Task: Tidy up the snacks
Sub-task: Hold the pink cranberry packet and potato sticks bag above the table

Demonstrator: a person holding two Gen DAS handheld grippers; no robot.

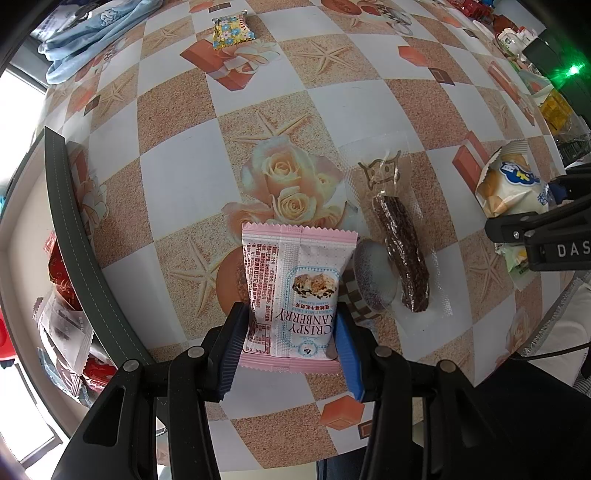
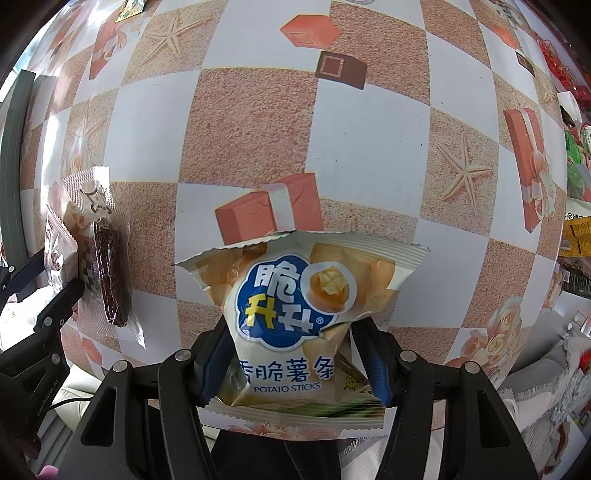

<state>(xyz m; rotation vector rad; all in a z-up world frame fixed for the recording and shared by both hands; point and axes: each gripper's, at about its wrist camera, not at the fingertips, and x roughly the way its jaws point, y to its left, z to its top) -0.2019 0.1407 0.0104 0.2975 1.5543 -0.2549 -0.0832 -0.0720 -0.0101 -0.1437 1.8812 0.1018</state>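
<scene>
My left gripper [image 1: 290,332] is shut on a pink cranberry crisp packet [image 1: 295,288] and holds it just above the table. My right gripper [image 2: 291,354] is shut on a white and blue potato sticks bag [image 2: 295,306]. That bag also shows at the right of the left wrist view [image 1: 513,188], with the right gripper behind it. A dark brown bar in clear wrap [image 1: 400,254] lies on the table right of the pink packet; it also shows in the right wrist view [image 2: 112,273]. A yellow flowered candy packet [image 1: 232,31] lies at the far side.
A grey-rimmed container [image 1: 70,221] at the left holds several snack packets [image 1: 62,317]. A light blue cloth [image 1: 99,33] lies at the far left. More packets and boxes [image 1: 554,110] crowd the right edge. The table [image 2: 369,147] has a chequered cover.
</scene>
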